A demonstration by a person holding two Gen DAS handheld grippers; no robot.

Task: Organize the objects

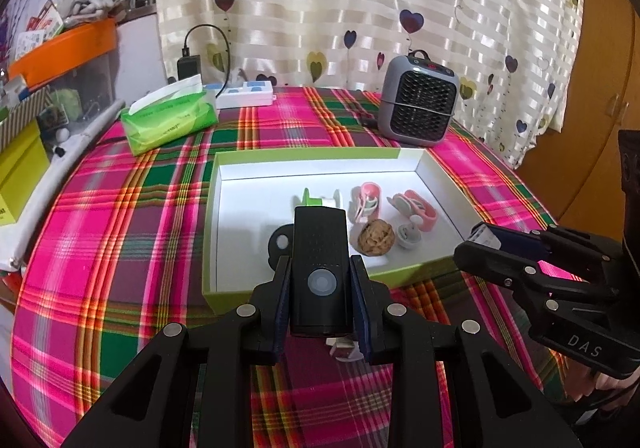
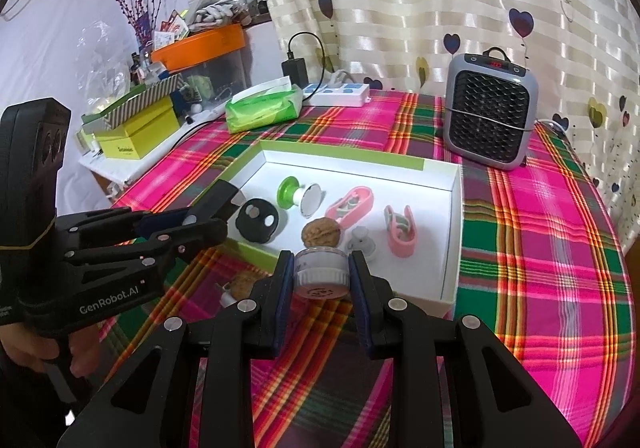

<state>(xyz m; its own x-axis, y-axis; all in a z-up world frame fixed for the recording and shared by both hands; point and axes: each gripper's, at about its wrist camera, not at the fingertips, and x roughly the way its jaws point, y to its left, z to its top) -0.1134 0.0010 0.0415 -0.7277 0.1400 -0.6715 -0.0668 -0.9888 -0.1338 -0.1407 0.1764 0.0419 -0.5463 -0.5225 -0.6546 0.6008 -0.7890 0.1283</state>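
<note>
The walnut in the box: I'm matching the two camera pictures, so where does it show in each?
Left wrist view: the walnut lies right of centre, beside the black device held by the left gripper.
Right wrist view: the walnut lies at centre, just above the right gripper.
Shared landmark: the grey heater.

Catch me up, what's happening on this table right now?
A person is sorting small items into the white box. The left gripper is shut on a black device, the right gripper on a small clear jar; both are near the box's front edge. A walnut and pink clips already lie inside.
</note>
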